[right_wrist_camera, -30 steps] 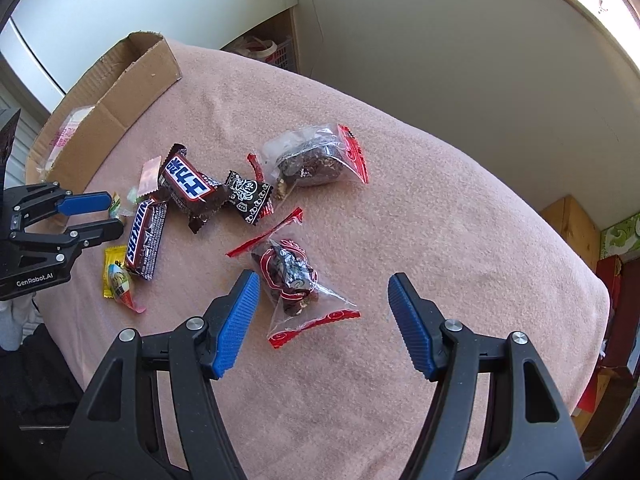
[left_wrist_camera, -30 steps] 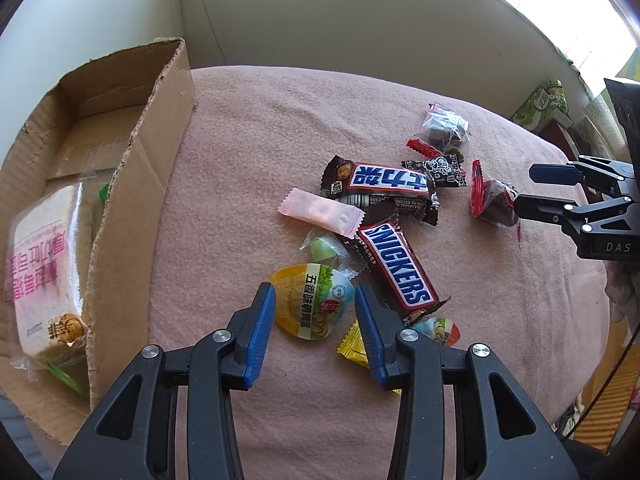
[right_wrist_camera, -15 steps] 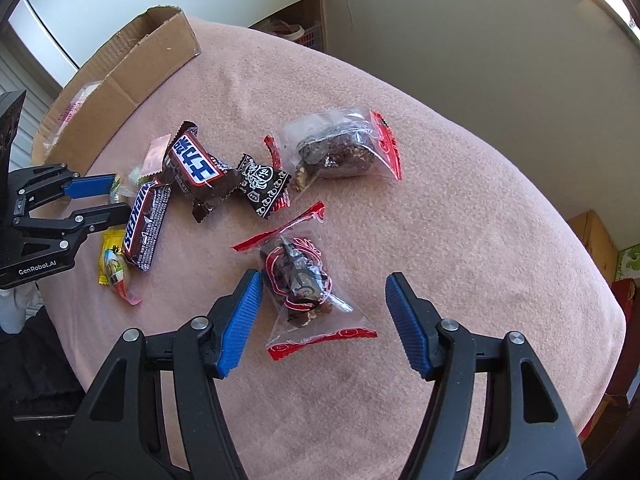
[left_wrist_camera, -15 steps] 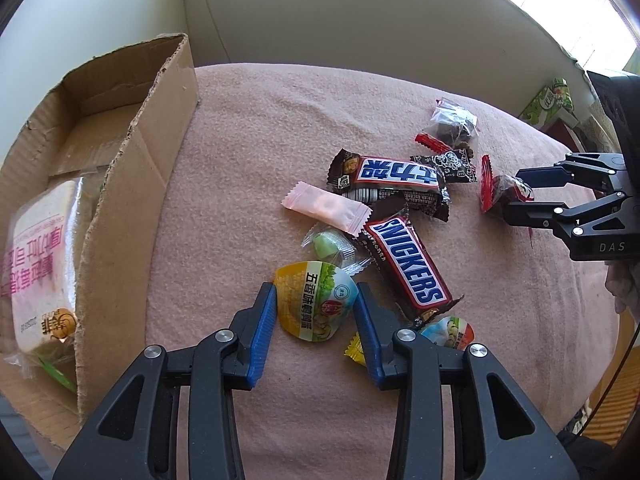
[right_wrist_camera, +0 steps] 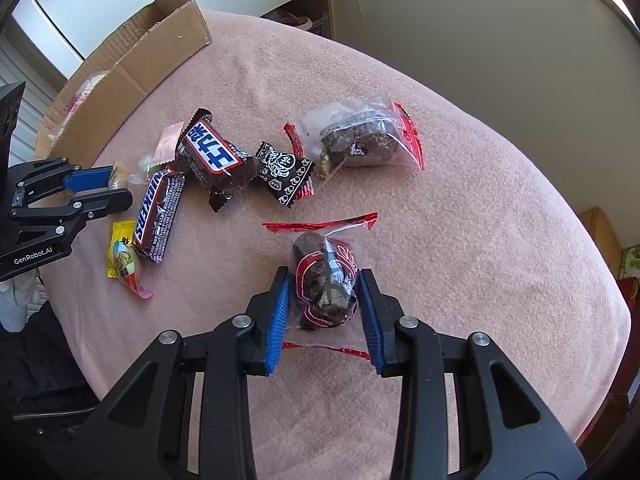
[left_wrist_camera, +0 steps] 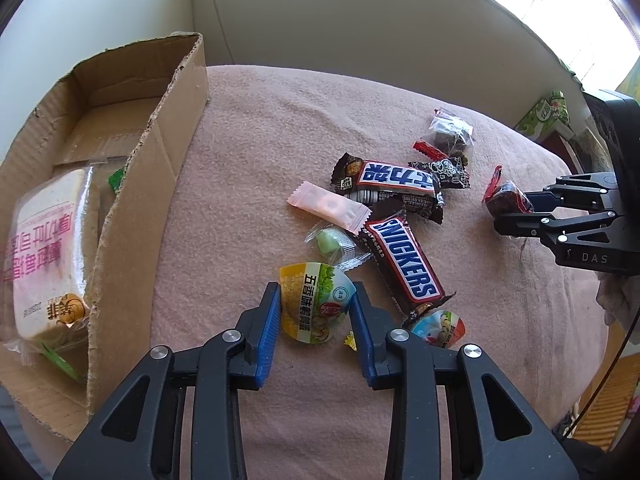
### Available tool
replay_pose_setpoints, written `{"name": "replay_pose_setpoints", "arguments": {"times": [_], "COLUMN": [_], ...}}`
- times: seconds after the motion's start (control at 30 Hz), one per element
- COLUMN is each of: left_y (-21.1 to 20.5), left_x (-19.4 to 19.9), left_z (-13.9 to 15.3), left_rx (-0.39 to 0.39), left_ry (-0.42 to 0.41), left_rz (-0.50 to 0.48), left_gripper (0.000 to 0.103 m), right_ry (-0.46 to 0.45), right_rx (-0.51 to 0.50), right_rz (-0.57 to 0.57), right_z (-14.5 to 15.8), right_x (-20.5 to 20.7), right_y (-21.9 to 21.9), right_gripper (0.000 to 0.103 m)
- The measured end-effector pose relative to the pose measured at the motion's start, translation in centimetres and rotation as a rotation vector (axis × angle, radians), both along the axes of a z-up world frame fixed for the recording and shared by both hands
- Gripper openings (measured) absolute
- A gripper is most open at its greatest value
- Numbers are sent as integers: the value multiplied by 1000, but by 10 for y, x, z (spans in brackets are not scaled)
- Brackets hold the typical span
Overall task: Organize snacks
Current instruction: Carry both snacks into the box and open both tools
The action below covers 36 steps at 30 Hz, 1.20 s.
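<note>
Snacks lie on a pink cloth-covered table [left_wrist_camera: 260, 128]. My left gripper [left_wrist_camera: 316, 306] is shut on a yellow-green snack cup [left_wrist_camera: 314, 306] resting on the cloth. My right gripper [right_wrist_camera: 323, 294] is shut on a red-and-clear bag of dark cake [right_wrist_camera: 324, 284], which also shows in the left wrist view [left_wrist_camera: 506, 198]. Two Snickers bars [left_wrist_camera: 406, 260] [left_wrist_camera: 394, 182], a pink sachet [left_wrist_camera: 328, 208] and a green candy [left_wrist_camera: 330, 240] lie between the grippers. A second clear cake bag [right_wrist_camera: 360, 132] lies farther off.
An open cardboard box [left_wrist_camera: 132, 184] stands at the table's left with a bagged bread loaf [left_wrist_camera: 50, 248] inside. A small black wrapper [right_wrist_camera: 286, 178] and a yellow-wrapped candy [right_wrist_camera: 124, 260] lie among the snacks. The table edge drops off near both grippers.
Both grippers moved forward and closed: the left onto the snack cup, the right onto the dark cake bag, which had lain between its open fingers.
</note>
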State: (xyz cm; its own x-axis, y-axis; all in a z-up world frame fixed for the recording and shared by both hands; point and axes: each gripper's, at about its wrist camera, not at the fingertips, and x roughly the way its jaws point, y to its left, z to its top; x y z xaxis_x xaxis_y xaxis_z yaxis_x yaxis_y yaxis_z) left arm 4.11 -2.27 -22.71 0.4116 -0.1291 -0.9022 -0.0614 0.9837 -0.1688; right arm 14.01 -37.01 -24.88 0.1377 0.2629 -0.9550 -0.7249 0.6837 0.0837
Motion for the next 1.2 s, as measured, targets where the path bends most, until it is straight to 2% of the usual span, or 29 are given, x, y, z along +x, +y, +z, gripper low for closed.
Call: {"name": "replay_pose_setpoints", "arguments": {"times": [0.2,0.47,0.73,1.2], "left_y": [-1,10,47,112], "left_x": [-2,-3,-14,-33], "left_z": [16,46,67,72], "left_rx": [-31,-42,-50,-28], "left_ry": [-15,-55,-86,-111], "left_rz": [-22,-37,12,148], "left_gripper": [32,32,32,32], "right_ry": [1,-18,-33,-51], "right_rx": [29,69,118,157], "right_rz": [-44,-74,-66,24], "right_z": [15,44,69,87], "right_x": [-5,-12,-15,-22], "right_y": [-12,-2,41,132], "right_gripper": [35,35,35,35]}}
